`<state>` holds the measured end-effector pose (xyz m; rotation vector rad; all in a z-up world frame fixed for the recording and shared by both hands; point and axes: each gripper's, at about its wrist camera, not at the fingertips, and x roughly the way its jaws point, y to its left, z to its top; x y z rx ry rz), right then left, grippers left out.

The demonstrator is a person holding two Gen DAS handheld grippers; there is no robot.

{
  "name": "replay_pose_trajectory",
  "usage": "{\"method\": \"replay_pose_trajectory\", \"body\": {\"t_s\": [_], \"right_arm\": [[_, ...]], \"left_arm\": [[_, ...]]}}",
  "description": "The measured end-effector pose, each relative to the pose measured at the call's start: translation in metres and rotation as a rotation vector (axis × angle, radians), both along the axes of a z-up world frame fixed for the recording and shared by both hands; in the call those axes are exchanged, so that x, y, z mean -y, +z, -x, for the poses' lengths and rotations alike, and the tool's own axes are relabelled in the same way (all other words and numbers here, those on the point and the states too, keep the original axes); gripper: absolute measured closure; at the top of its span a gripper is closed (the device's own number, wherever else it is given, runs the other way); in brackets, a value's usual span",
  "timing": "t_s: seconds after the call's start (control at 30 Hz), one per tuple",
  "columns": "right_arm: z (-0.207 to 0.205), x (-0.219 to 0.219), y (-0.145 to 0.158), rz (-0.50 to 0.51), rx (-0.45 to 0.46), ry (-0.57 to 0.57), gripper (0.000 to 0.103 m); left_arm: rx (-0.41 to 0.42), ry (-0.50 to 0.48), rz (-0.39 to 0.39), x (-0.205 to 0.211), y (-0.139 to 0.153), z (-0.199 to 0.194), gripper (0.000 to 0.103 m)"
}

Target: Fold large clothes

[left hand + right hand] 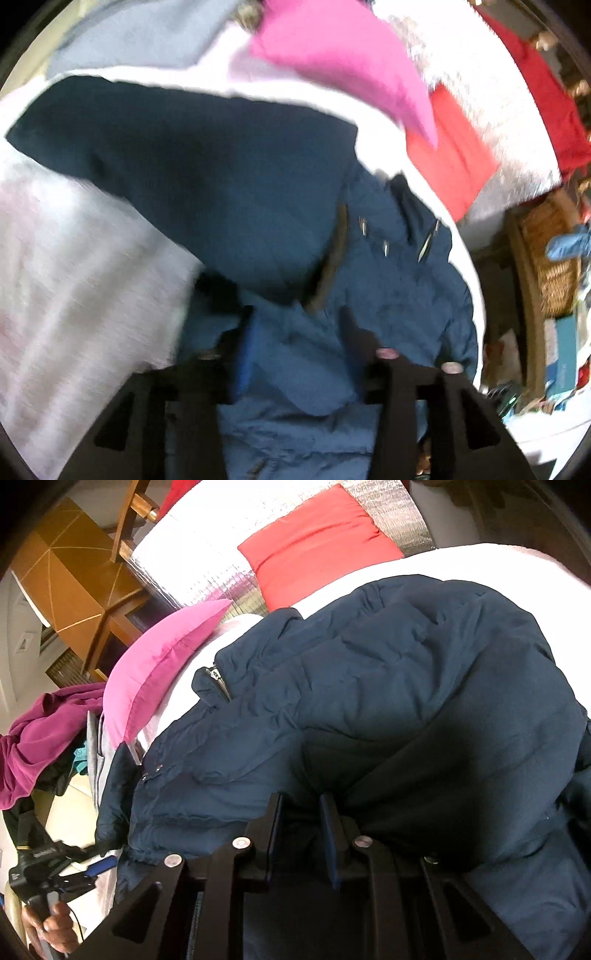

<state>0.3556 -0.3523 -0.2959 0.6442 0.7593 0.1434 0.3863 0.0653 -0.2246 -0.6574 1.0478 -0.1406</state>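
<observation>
A dark navy padded jacket of thin quilted nylon lies spread over a white-covered bed, and everything here is placed from that jacket. It fills the middle of both views.

Beyond the jacket, at the head of the bed, a pink pillow touches its far edge near the collar. A red pillow lies further off, apart from it. Beside the bed, past the pink pillow, sits a heap of magenta clothing.

The right claw is drawn narrow, its 2 fingers pinching a fold of the jacket's navy cloth at the near edge. The left claw stands about half open over the jacket. Cloth lies between its fingers, but the pads do not press on it. From the right wrist view, the left claw shows small at the near left corner of the jacket, in a person's hand.

As a judgement, the jacket should be light for its bulk, soft, puffy and rather slippery. It will slump and spring back out of a fold, so seams, hem corners or the collar give surer holds than the smooth panels.

The zip and collar point towards the pink pillow. The long axis seems to run from the collar back towards the claws, though the hem is hidden.
</observation>
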Motion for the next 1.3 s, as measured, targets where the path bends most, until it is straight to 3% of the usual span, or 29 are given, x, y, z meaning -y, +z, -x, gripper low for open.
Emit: {"method": "replay_pose_trajectory", "body": {"t_s": [0.07, 0.1, 0.23, 0.37, 0.63, 0.67, 0.77, 0.87, 0.97, 1.1, 1.2, 1.3], "right_arm": [[0.001, 0.0, 0.0, -0.005, 0.006, -0.001, 0.079], [0.001, 0.0, 0.0, -0.005, 0.008, 0.0, 0.078], [0.002, -0.004, 0.003, 0.004, 0.02, 0.013, 0.07], [0.003, -0.012, 0.008, 0.038, 0.038, 0.045, 0.054], [0.004, -0.01, 0.007, 0.017, 0.051, 0.05, 0.051], [0.004, -0.009, 0.007, 0.014, 0.053, 0.051, 0.051], [0.005, -0.008, 0.007, 0.004, 0.057, 0.051, 0.051], [0.005, -0.007, 0.006, -0.008, 0.062, 0.05, 0.051], [0.006, -0.007, 0.006, -0.014, 0.066, 0.048, 0.051], [0.007, -0.006, 0.006, -0.024, 0.07, 0.047, 0.051], [0.008, -0.005, 0.006, -0.031, 0.072, 0.047, 0.051], [0.009, -0.004, 0.005, -0.038, 0.076, 0.046, 0.051]], "left_arm": [[0.024, 0.09, 0.017, -0.031, 0.006, 0.0, 0.026], [0.024, 0.132, 0.026, -0.047, 0.005, 0.002, 0.025], [-0.055, 0.25, 0.102, -0.087, -0.018, -0.008, 0.024], [-0.108, 0.3, 0.264, -0.112, -0.046, -0.022, 0.024], [-0.028, 0.429, 0.358, -0.146, -0.059, -0.03, 0.025], [-0.02, 0.437, 0.351, -0.147, -0.059, -0.032, 0.028], [-0.026, 0.447, 0.297, -0.149, -0.06, -0.037, 0.053], [-0.012, 0.446, 0.257, -0.144, -0.057, -0.039, 0.069], [0.037, 0.412, 0.162, -0.131, -0.044, -0.049, 0.082], [0.163, 0.321, 0.057, -0.103, -0.004, -0.047, 0.086], [0.296, 0.194, -0.07, -0.054, 0.035, -0.043, 0.086], [0.401, 0.04, -0.112, -0.001, 0.056, -0.037, 0.087]]}}
